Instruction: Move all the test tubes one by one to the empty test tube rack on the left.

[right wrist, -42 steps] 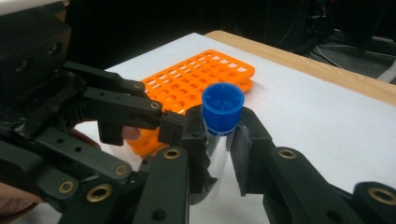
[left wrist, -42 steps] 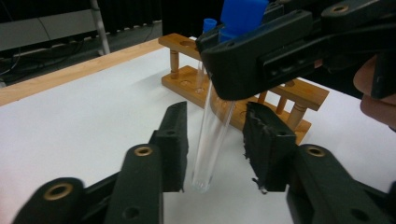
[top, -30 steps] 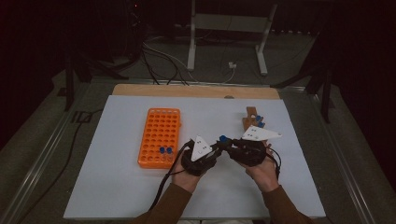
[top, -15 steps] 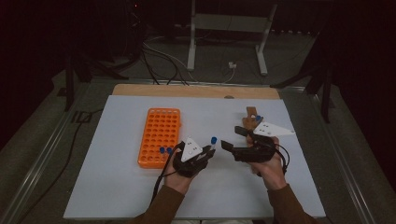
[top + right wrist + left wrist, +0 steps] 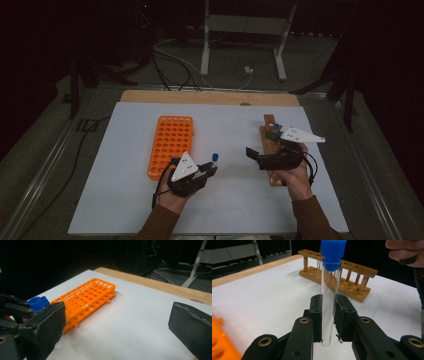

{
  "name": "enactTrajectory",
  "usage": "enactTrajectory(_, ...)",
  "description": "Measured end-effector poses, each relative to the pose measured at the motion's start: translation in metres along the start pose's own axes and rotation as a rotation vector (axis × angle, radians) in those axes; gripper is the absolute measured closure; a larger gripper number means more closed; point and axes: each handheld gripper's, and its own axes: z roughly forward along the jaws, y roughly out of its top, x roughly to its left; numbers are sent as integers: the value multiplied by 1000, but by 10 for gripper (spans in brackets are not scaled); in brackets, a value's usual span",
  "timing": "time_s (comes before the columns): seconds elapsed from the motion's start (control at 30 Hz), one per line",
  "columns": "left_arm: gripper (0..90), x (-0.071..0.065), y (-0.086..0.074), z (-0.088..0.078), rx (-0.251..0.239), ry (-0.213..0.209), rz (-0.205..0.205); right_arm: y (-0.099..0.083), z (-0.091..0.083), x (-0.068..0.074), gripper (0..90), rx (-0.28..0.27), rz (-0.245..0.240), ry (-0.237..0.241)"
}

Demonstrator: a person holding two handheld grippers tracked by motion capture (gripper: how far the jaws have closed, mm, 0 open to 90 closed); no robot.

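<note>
A clear test tube with a blue cap [image 5: 330, 302] stands upright between the pads of my left gripper [image 5: 329, 300], which is shut on its lower part. From above, that gripper [image 5: 211, 170] sits right of the orange tube rack [image 5: 171, 145], with the blue cap [image 5: 215, 157] sticking up. My right gripper [image 5: 252, 154] hovers beside the wooden rack [image 5: 270, 145]. Its jaws have just been opening and now stand wide apart [image 5: 120, 322] with nothing between them. From the right gripper view the blue cap [image 5: 38, 303] appears at the left.
The white board [image 5: 130, 200] covers the table, with a wooden strip [image 5: 210, 97] at its far edge. Another blue-capped tube [image 5: 276, 127] stands in the wooden rack [image 5: 352, 280]. The person's right hand [image 5: 404, 252] is at the upper right. A metal stand [image 5: 240, 45] and cables lie beyond the table.
One second ago the two grippers met at the middle. My left gripper has since drawn away to the left with the tube, and my right gripper has opened and pulled back to the right.
</note>
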Motion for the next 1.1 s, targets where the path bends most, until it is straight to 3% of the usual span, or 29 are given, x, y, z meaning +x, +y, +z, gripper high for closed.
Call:
enactTrajectory(0.4, 781, 21, -9, -38, -24, 17, -16, -1, -6, -10, 11, -9, 22, -15)
enactTrajectory(0.63, 781, 39, -15, -58, -37, 63, -48, -1, -10, -14, 11, -23, 34, -18)
enactTrajectory(1.1, 780, 64, -29, -80, -36, 115, -97, 0, -13, -15, 12, -31, 29, -12)
